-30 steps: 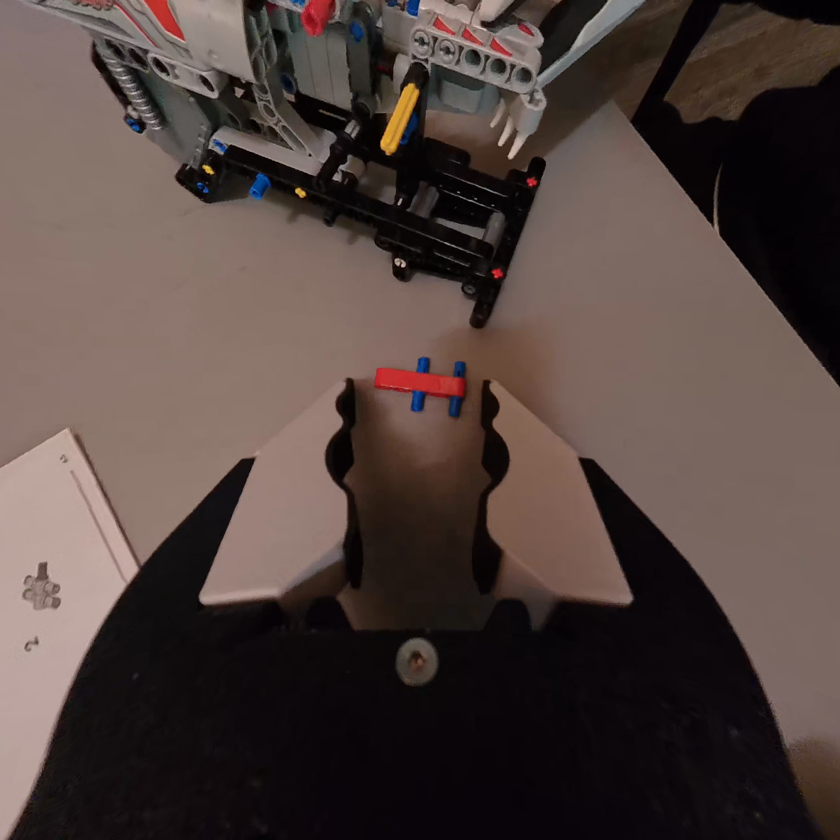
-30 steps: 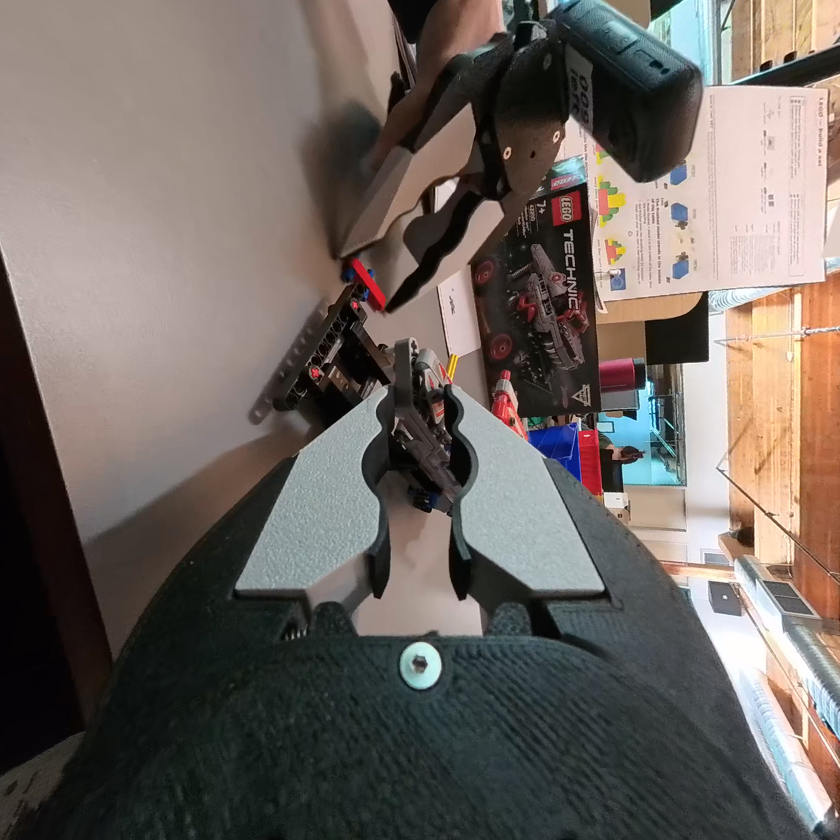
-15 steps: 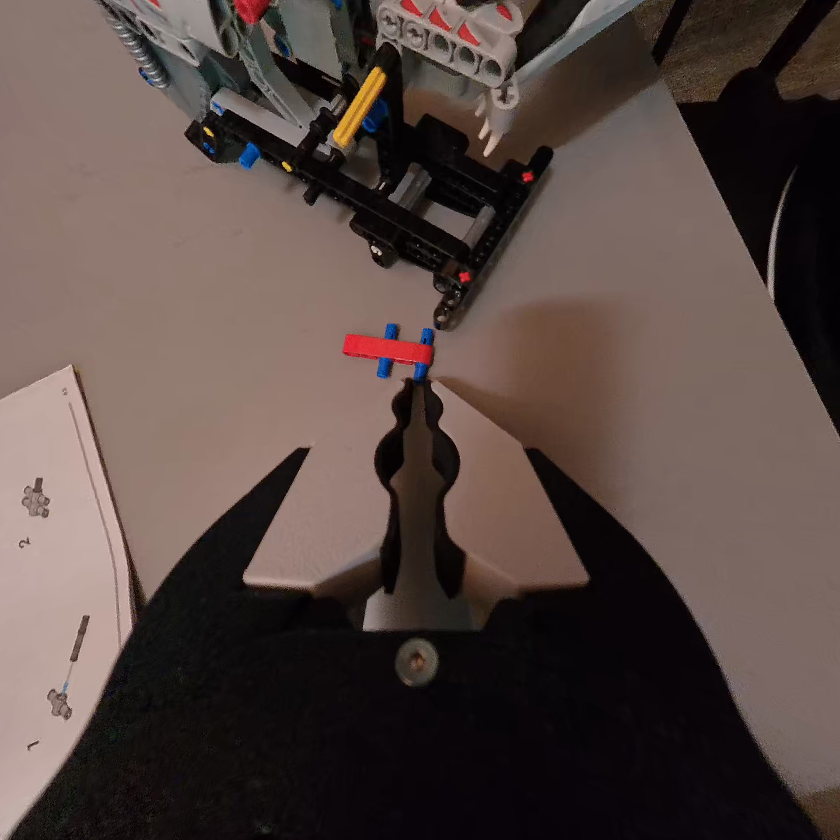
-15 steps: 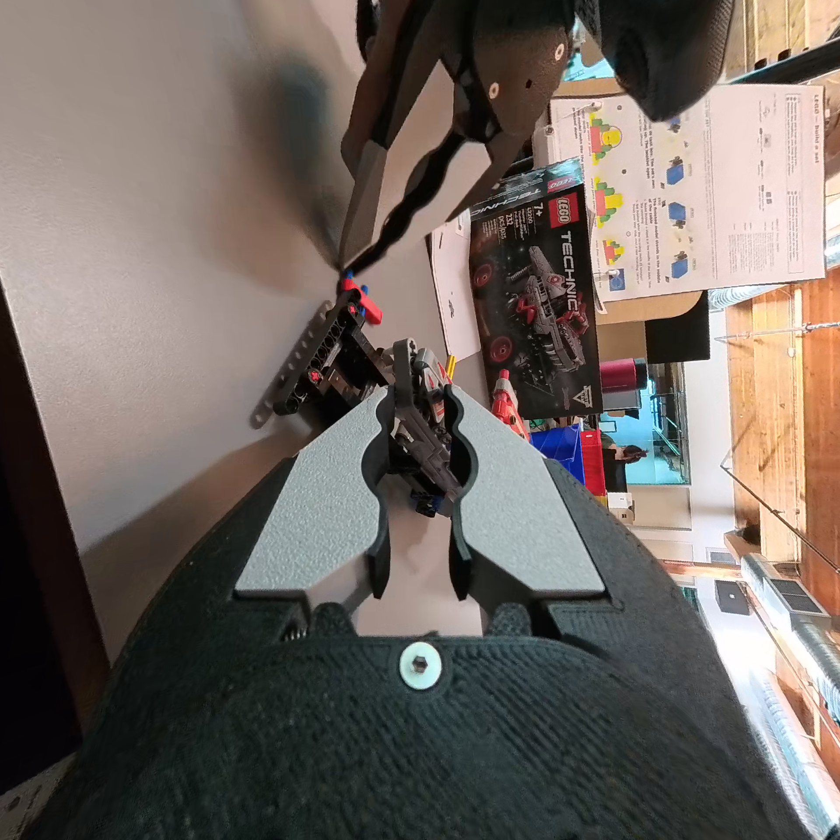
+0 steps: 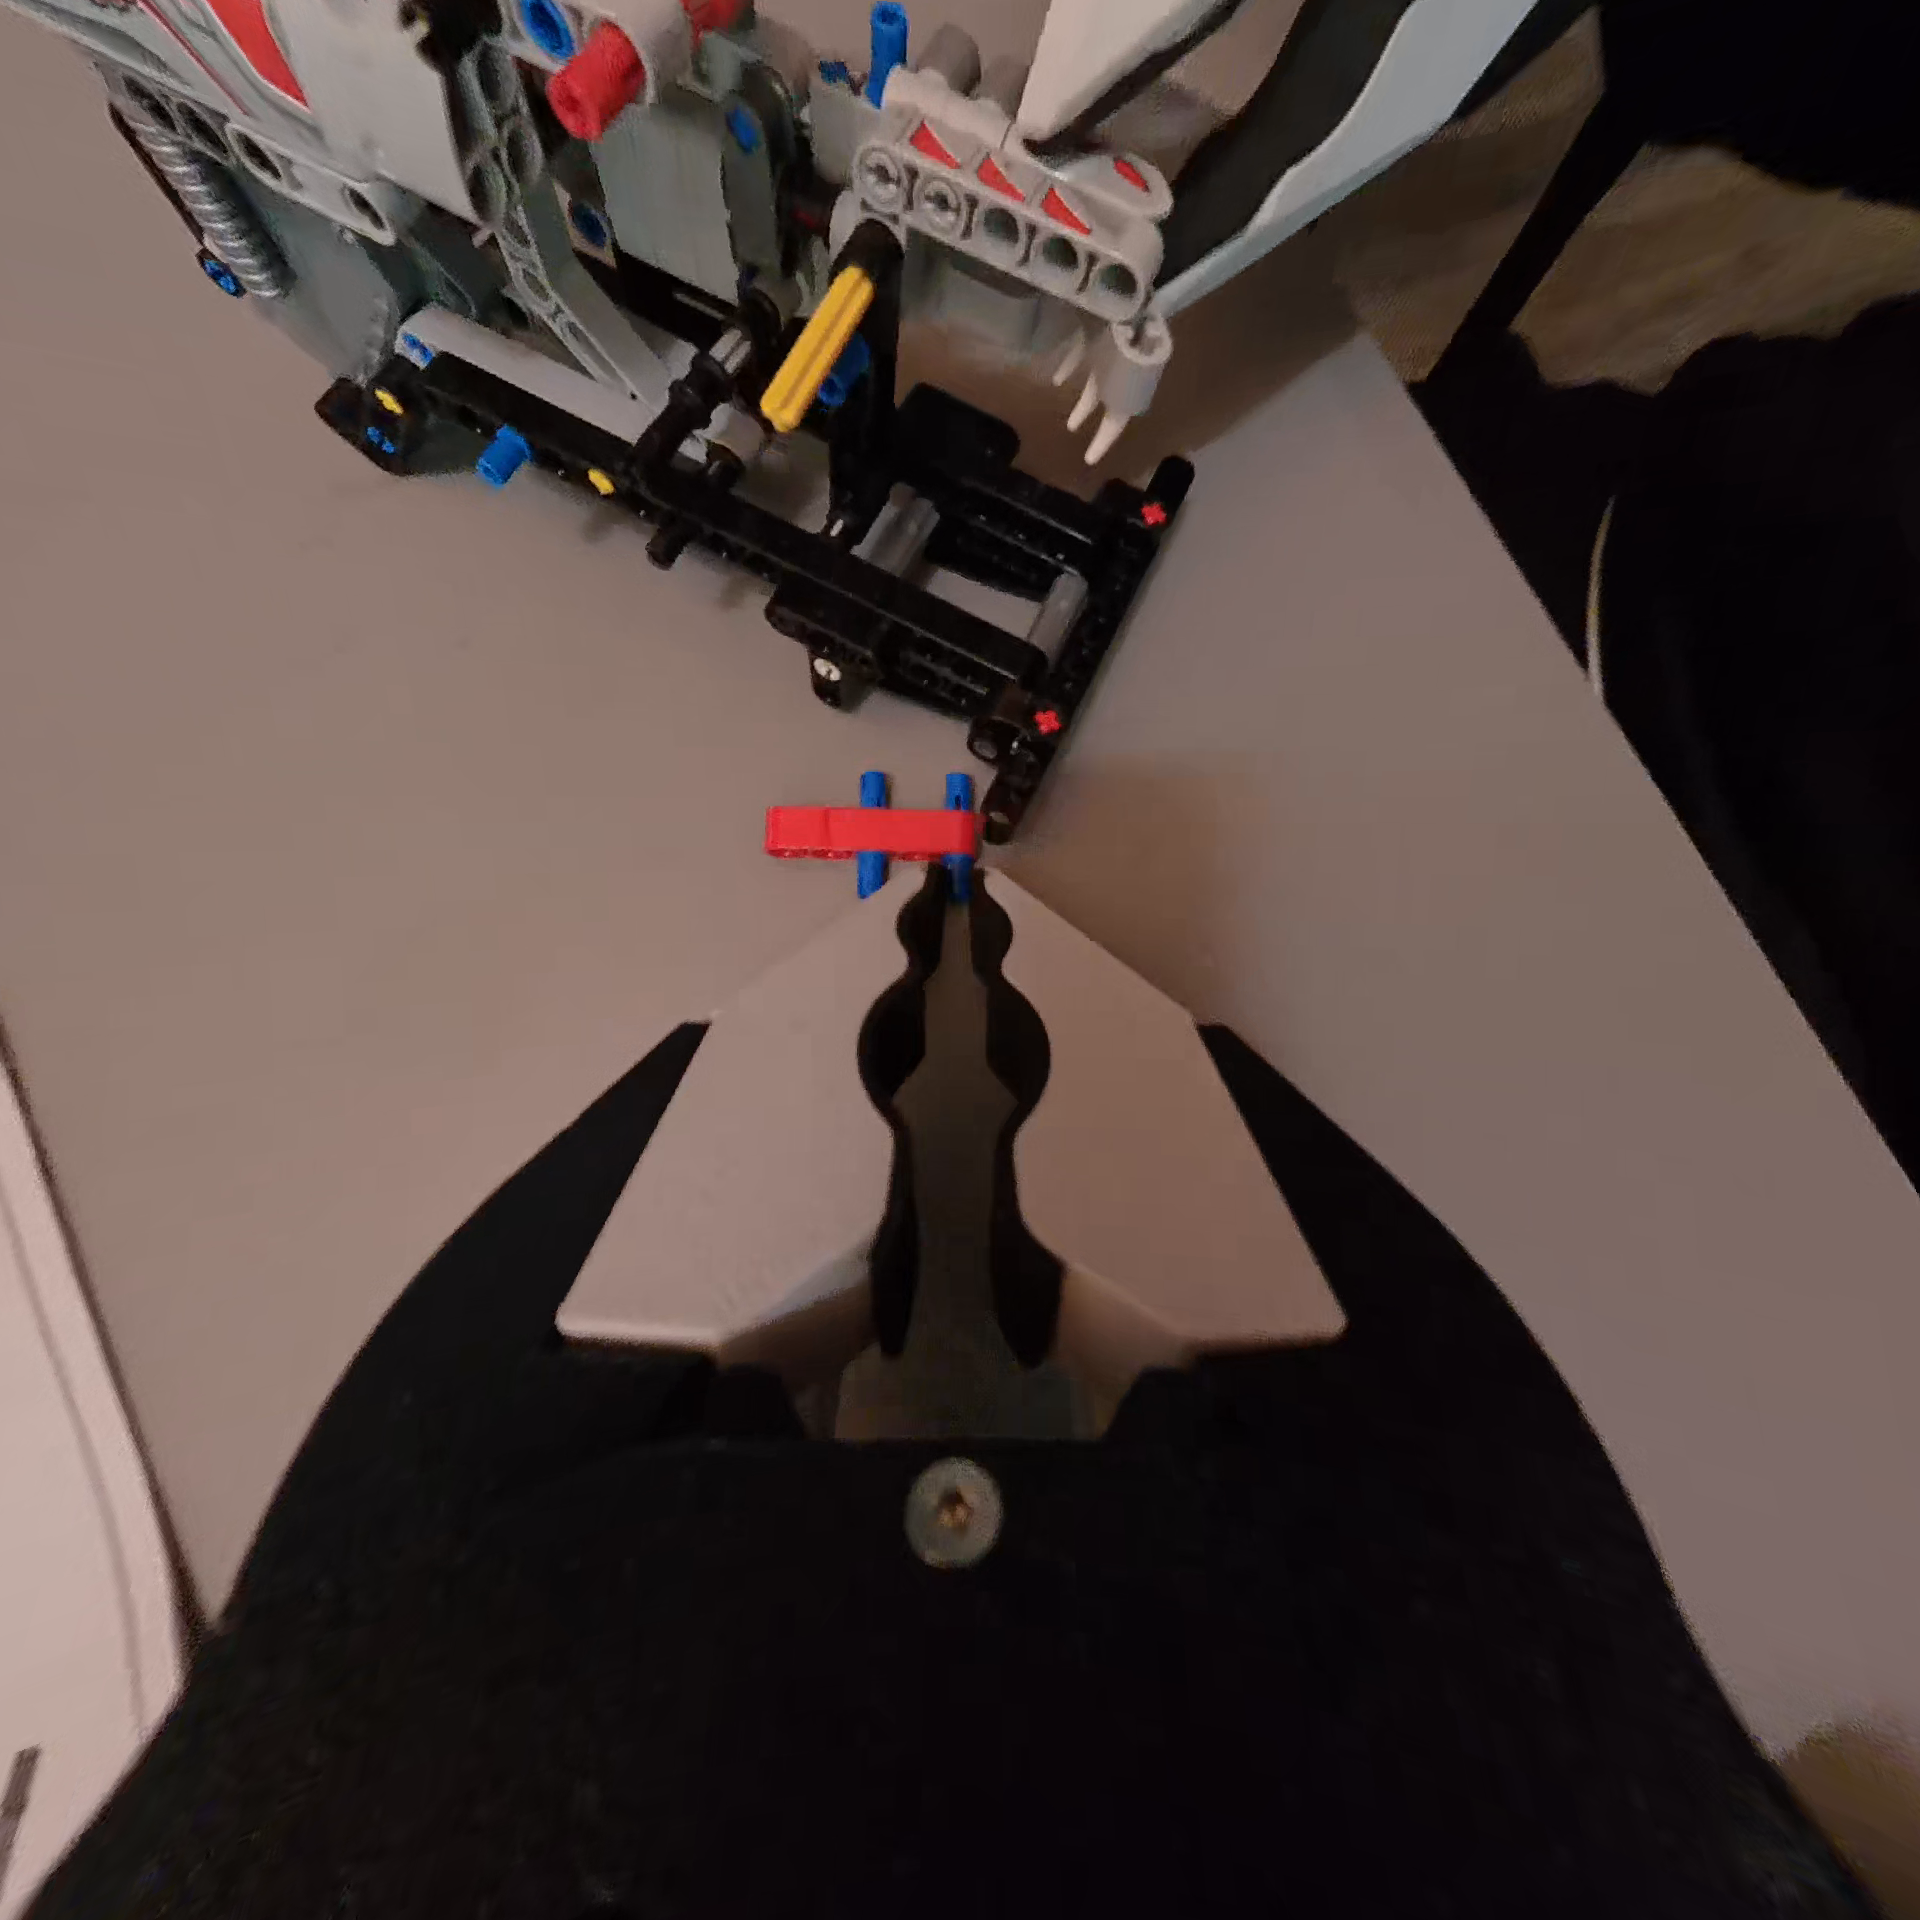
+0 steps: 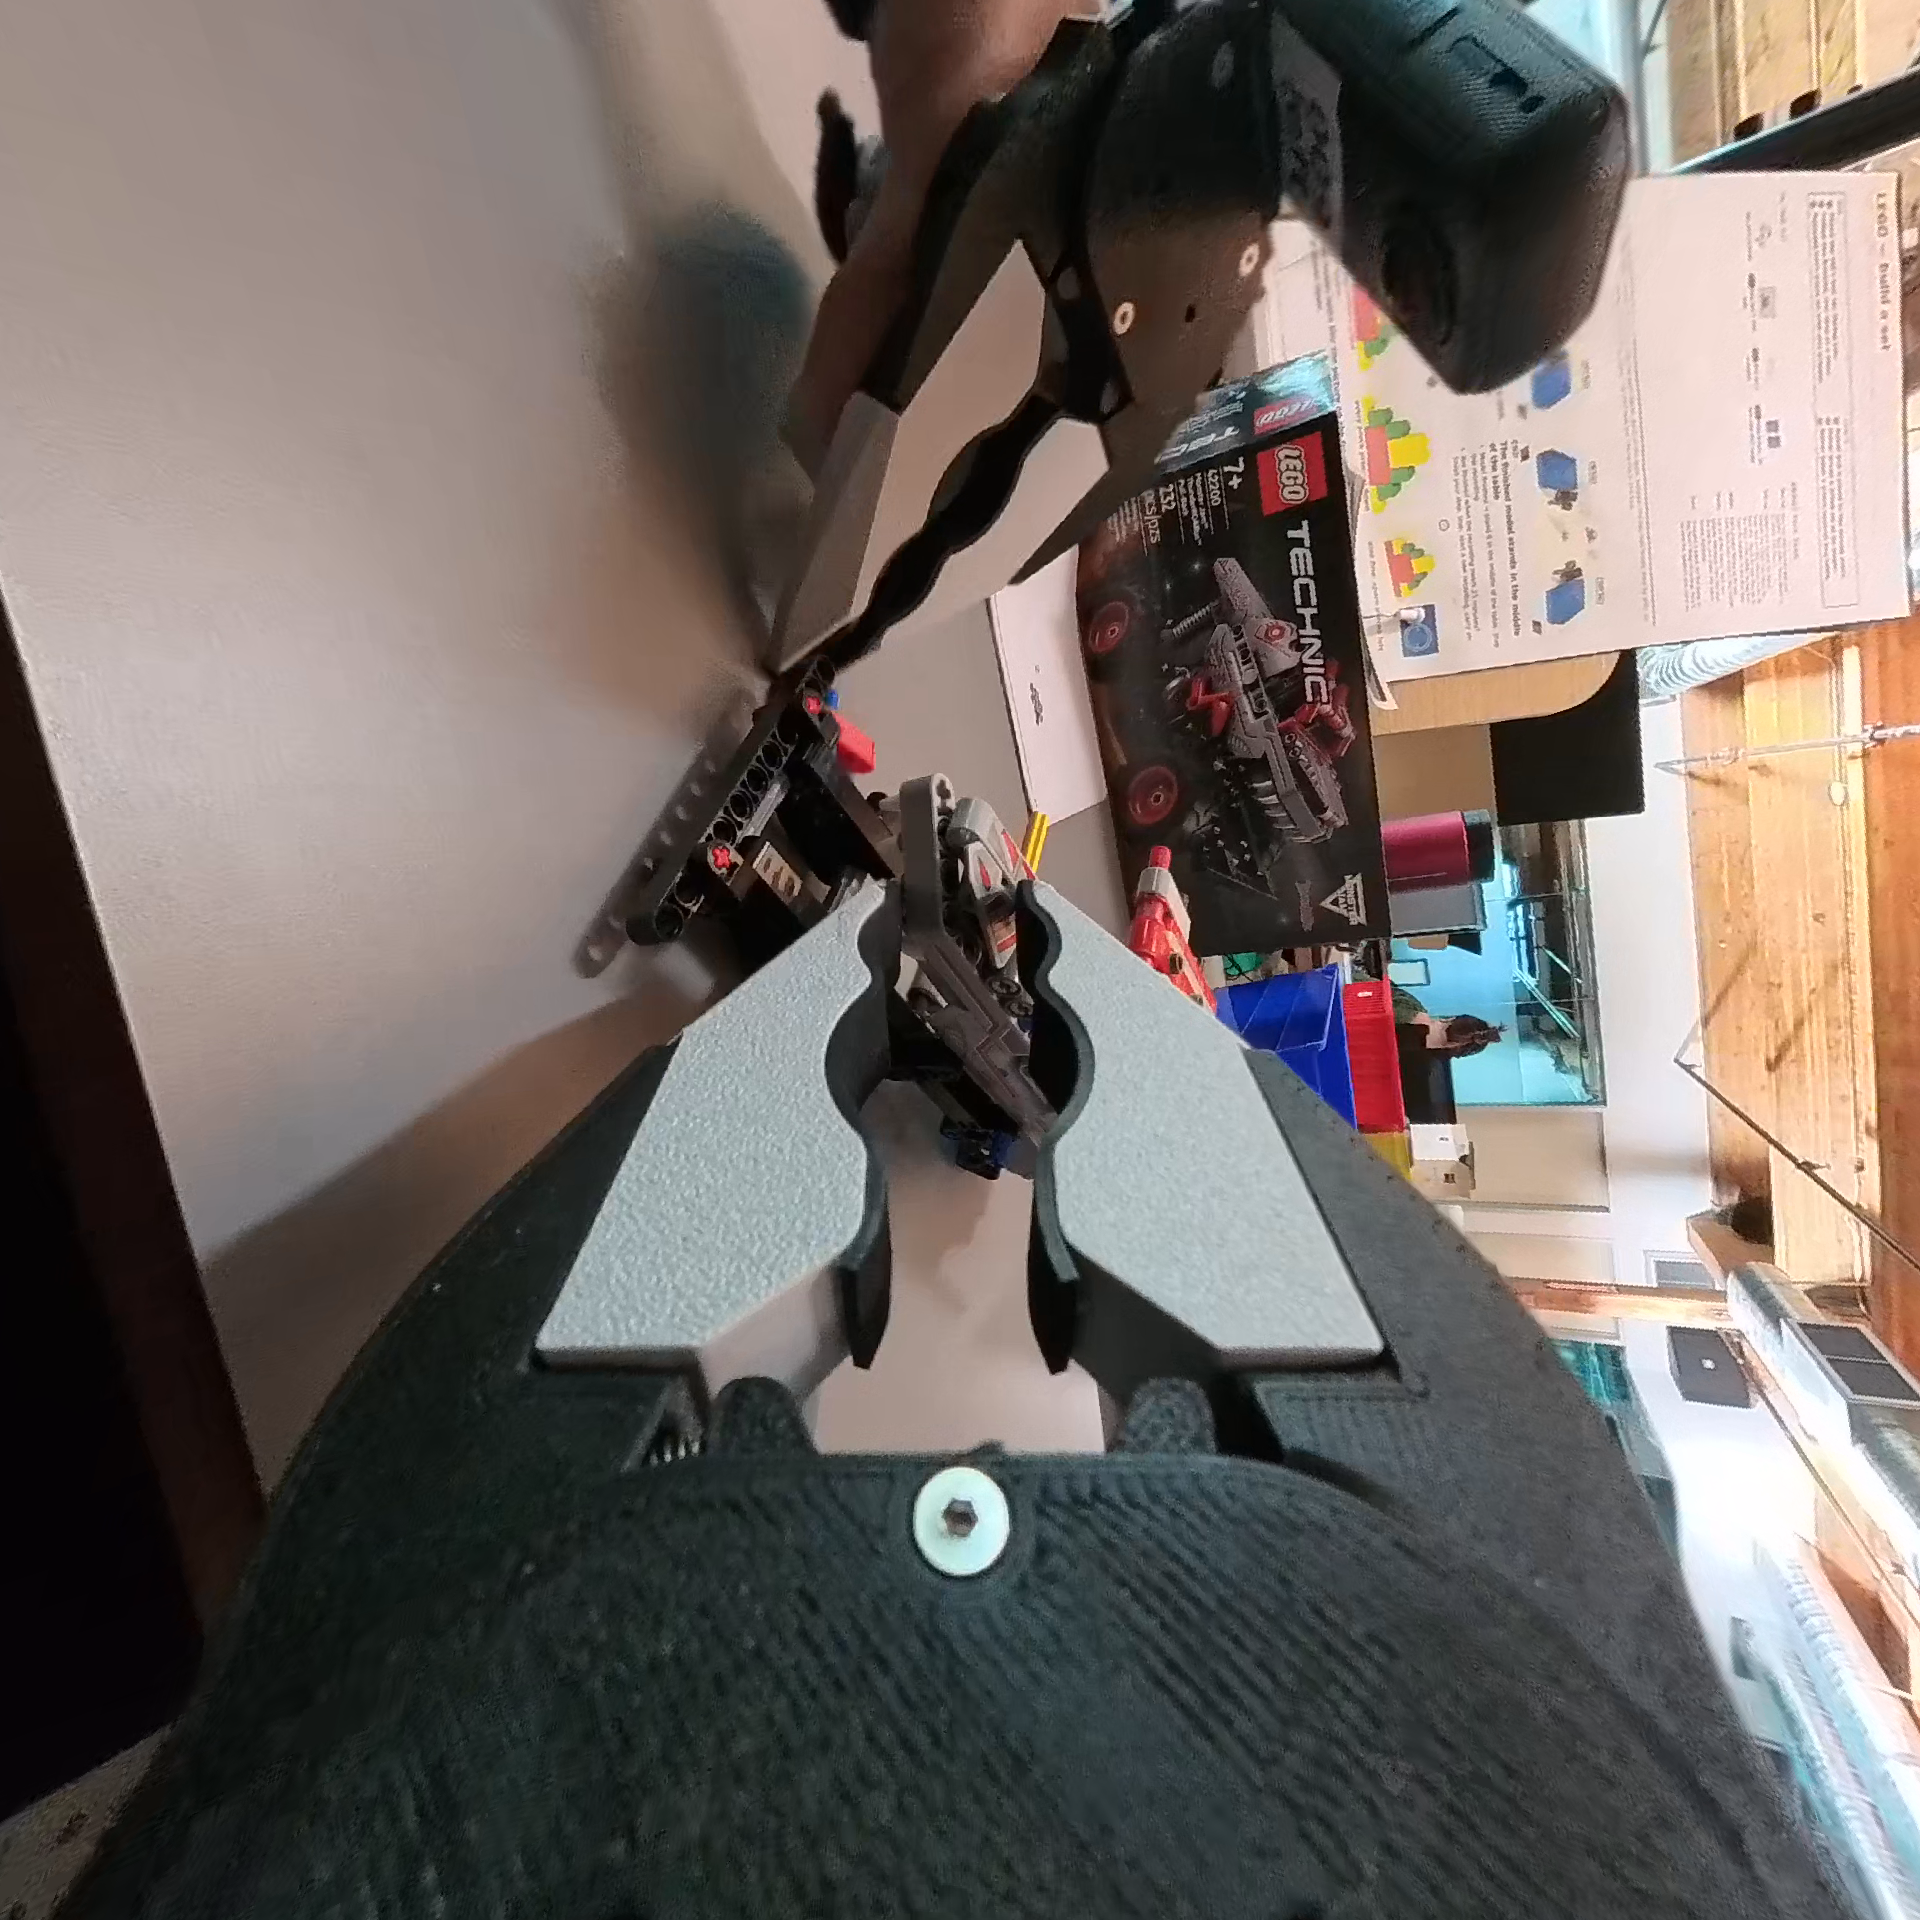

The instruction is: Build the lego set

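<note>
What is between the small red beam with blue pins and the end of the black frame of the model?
Nothing: in the left wrist view the red beam lies right against the end of the black frame; no table shows between them.

Black textured gripper (image 5: 954, 883) body, grey scalloped fingers (image 5: 769, 1122), silver screw (image 5: 953, 1523).

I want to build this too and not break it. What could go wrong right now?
1. The left tool pinches only the tip of one blue pin on the red beam. The beam could twist or slip out.
2. The beam is right beside the black frame; a bump might shove the model.
3. The model sits near the table edge, gripped by the right tool, so a hard push could tip it.
</note>
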A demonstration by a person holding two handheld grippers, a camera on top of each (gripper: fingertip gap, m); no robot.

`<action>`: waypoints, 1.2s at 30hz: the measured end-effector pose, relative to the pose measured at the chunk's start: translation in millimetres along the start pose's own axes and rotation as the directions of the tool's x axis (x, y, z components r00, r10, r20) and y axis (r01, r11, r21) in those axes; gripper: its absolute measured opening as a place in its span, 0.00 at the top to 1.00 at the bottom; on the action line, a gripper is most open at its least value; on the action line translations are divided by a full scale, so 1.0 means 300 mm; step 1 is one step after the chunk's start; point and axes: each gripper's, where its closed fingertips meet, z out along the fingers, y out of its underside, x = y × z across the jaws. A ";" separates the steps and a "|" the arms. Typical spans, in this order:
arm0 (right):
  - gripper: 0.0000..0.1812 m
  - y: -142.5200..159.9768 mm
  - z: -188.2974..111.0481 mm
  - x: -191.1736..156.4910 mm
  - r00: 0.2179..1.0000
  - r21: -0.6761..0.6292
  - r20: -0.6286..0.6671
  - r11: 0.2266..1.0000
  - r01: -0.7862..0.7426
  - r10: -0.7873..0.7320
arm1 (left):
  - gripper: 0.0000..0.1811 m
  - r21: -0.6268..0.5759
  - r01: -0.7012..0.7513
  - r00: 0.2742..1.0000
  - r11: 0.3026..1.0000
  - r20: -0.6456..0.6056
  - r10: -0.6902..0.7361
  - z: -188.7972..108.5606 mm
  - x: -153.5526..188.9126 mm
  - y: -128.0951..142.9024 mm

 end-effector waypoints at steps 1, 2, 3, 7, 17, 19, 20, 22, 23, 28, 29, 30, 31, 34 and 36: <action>0.88 0.000 0.000 -0.001 1.000 0.000 0.000 1.000 -0.005 0.005 | 0.99 0.021 0.010 1.000 1.000 -0.011 -0.010 -0.001 -0.001 0.000; 0.88 -0.002 0.002 -0.004 1.000 0.000 0.001 1.000 -0.005 0.005 | 0.99 0.026 0.015 1.000 1.000 -0.010 -0.014 -0.006 -0.005 0.003; 0.87 -0.004 0.004 -0.008 1.000 -0.002 0.003 1.000 0.000 0.000 | 0.99 0.031 0.000 1.000 1.000 0.010 0.000 -0.016 -0.014 0.004; 0.79 -0.006 0.010 -0.006 0.998 -0.039 -0.019 0.998 0.054 -0.054 | 0.99 0.012 -0.059 0.995 0.998 0.087 0.057 -0.105 -0.027 -0.019; 0.84 0.007 0.028 -0.007 0.989 -0.118 -0.027 0.983 0.141 -0.145 | 1.00 0.066 -0.080 0.994 0.995 -0.065 0.084 -0.062 0.048 -0.219; 0.84 0.008 0.023 -0.007 0.988 -0.122 -0.036 0.982 0.145 -0.150 | 1.00 0.068 -0.084 0.993 0.994 -0.083 0.089 -0.053 0.053 -0.230; 0.84 0.009 0.020 -0.007 0.987 -0.122 -0.042 0.982 0.146 -0.152 | 1.00 0.063 -0.091 0.992 0.994 -0.082 0.096 -0.051 0.054 -0.230; 0.85 0.010 0.016 -0.007 0.987 -0.110 -0.057 0.983 0.144 -0.151 | 0.99 0.064 -0.098 0.991 0.993 -0.082 0.103 -0.054 0.056 -0.232; 0.85 0.009 0.015 -0.006 0.987 -0.104 -0.063 0.985 0.140 -0.147 | 0.99 0.063 -0.104 0.991 0.993 -0.081 0.109 -0.055 0.056 -0.232; 0.85 0.006 0.013 -0.006 0.986 -0.091 -0.063 0.985 0.148 -0.154 | 0.99 0.030 -0.117 0.988 0.993 -0.103 0.119 -0.056 0.052 -0.228; 0.85 0.006 0.012 -0.006 0.986 -0.089 -0.061 0.985 0.148 -0.154 | 0.99 0.021 -0.122 0.986 0.992 -0.110 0.123 -0.055 0.053 -0.227; 0.85 0.005 0.011 -0.006 0.986 -0.087 -0.060 0.985 0.150 -0.155 | 0.99 0.008 -0.128 0.985 0.992 -0.115 0.128 -0.055 0.054 -0.225; 0.85 0.005 0.010 -0.006 0.986 -0.085 -0.058 0.984 0.154 -0.159 | 0.99 -0.005 -0.137 0.984 0.990 -0.119 0.136 -0.055 0.053 -0.223; 0.85 0.003 0.009 -0.006 0.985 -0.080 -0.043 0.984 0.160 -0.164 | 0.99 -0.044 -0.169 0.979 0.985 -0.126 0.162 -0.056 0.051 -0.219; 0.85 0.003 0.008 -0.005 0.986 -0.082 -0.031 0.983 0.162 -0.165 | 0.99 -0.065 -0.197 0.974 0.978 -0.129 0.188 -0.056 0.049 -0.219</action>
